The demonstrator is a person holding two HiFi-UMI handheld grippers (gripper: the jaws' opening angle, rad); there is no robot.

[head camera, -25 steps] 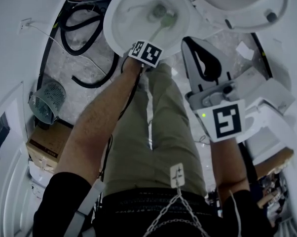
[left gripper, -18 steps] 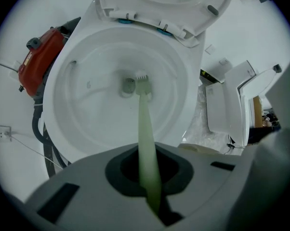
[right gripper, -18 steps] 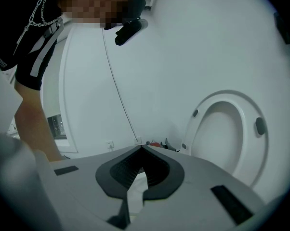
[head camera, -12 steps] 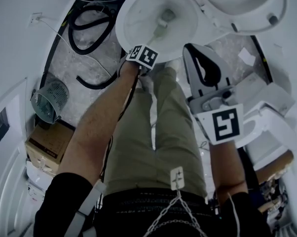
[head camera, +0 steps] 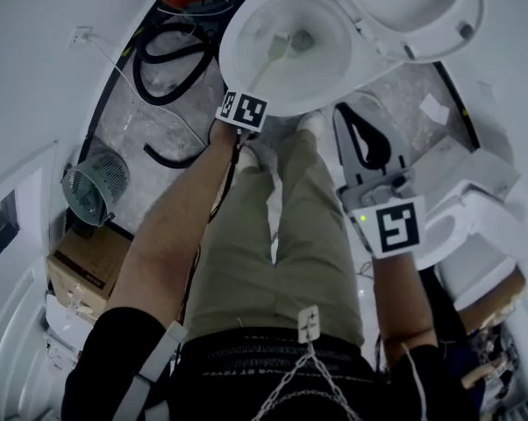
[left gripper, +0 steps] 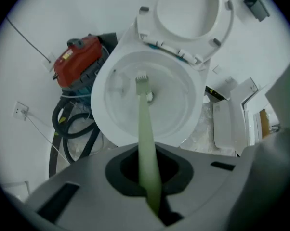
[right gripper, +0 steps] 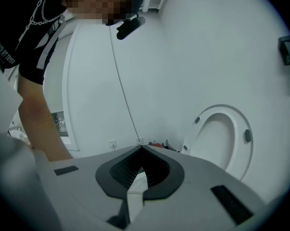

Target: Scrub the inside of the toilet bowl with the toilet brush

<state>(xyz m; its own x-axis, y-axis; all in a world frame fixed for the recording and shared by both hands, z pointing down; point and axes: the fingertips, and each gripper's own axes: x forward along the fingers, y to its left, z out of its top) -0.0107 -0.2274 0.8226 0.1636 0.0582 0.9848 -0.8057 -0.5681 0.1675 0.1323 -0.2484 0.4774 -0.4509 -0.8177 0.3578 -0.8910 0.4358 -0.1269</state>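
The toilet brush (left gripper: 144,114) is clamped by its pale green handle in the left claw (left gripper: 148,150). The right claw (right gripper: 141,149) is held aside, jaws together. The bristle head is seen inside the toilet bowl (left gripper: 111,100), near the drain. Scrubbing is judged under way, and pressed sweeps around the walls are called for next.

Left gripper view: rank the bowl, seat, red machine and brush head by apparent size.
1. bowl
2. seat, cut off at the picture's top
3. red machine
4. brush head, the smallest
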